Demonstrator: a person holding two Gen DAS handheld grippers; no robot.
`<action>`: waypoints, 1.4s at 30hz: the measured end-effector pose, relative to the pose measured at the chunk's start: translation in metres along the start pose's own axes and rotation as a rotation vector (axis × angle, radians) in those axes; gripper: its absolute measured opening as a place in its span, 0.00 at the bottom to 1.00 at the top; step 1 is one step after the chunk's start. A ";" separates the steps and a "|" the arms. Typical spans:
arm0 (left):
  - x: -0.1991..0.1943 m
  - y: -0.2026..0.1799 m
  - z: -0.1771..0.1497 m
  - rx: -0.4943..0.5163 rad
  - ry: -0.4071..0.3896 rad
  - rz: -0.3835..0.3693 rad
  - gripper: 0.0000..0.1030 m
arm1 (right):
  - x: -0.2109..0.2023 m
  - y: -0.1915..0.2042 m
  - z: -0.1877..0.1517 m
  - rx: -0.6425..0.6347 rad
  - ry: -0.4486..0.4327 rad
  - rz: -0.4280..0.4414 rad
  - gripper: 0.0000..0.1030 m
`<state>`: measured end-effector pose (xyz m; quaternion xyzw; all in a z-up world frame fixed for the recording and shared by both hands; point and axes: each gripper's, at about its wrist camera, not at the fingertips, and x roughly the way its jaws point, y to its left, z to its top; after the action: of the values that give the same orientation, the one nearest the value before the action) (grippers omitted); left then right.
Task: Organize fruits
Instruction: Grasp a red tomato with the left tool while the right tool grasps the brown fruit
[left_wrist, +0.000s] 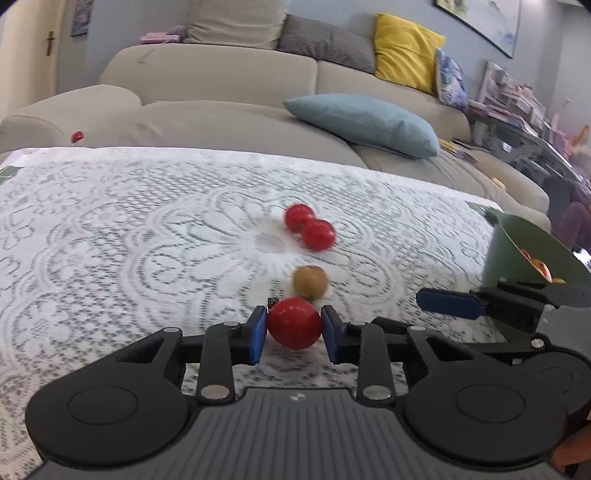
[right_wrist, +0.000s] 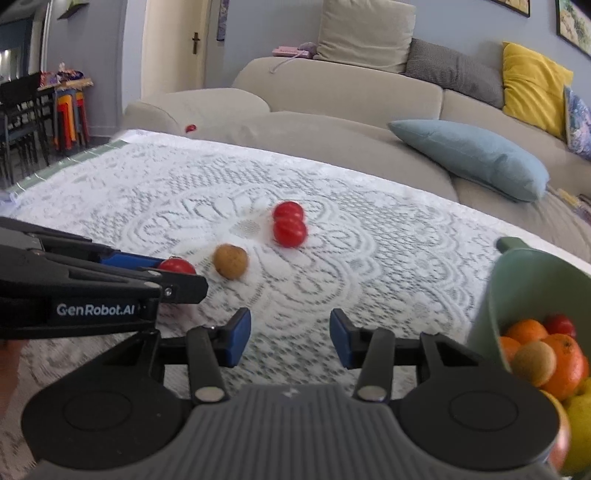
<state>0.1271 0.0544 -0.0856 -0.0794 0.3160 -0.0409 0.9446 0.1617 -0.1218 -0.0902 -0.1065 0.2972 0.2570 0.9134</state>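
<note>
Between the blue pads of the left gripper (left_wrist: 294, 330) sits a red tomato (left_wrist: 294, 324), resting on the lace-covered surface (left_wrist: 129, 229) with both pads pressed against its sides, so it is grasped. Just beyond this gripper lies a brown kiwi (left_wrist: 310, 283), and farther ahead two more tomatoes (left_wrist: 309, 228) touch each other. To its right, the right gripper (right_wrist: 290, 338) hangs released, nothing between its pads, beside a green bowl (right_wrist: 517, 291) of oranges (right_wrist: 554, 354).

Empty right gripper (right_wrist: 290, 338) beside green fruit bowl (right_wrist: 517, 280)
</note>
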 end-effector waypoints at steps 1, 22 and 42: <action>-0.001 0.002 0.002 -0.010 -0.004 0.009 0.34 | 0.001 0.002 0.002 0.000 -0.004 0.013 0.43; 0.003 0.041 0.012 -0.144 -0.019 0.115 0.34 | 0.052 0.024 0.031 0.005 0.026 0.102 0.30; 0.004 0.032 0.009 -0.124 0.007 0.091 0.34 | 0.020 0.015 0.022 -0.014 0.002 0.059 0.23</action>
<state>0.1365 0.0867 -0.0861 -0.1229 0.3243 0.0216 0.9377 0.1780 -0.0932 -0.0854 -0.1045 0.2993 0.2859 0.9043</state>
